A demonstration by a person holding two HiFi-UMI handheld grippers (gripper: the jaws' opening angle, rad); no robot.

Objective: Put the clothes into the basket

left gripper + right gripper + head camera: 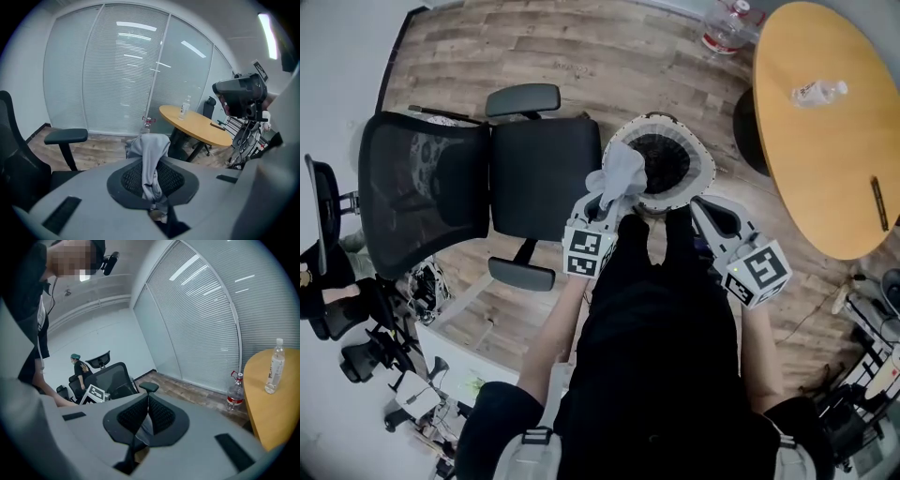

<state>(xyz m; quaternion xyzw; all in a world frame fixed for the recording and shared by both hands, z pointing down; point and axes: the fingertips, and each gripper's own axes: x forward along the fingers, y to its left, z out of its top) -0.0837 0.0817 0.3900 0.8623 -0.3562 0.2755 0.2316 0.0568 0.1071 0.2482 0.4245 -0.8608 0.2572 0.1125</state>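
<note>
A grey garment [622,172] hangs from my left gripper [606,201], bunched over the left rim of the round basket [697,161], which is white outside and dark inside. In the left gripper view the garment [150,150] runs down between the dark pads, and the left gripper [153,180] is shut on it. My right gripper [697,202] is at the basket's near right side, just short of the rim. In its own view the right gripper [147,412] has its pads pressed together with nothing held.
A black office chair [534,159] stands directly left of the basket. A round wooden table [825,122] with a water bottle [817,91] is at the right. Another bottle [729,28] stands on the wood floor behind. More chairs [328,281] crowd the near left.
</note>
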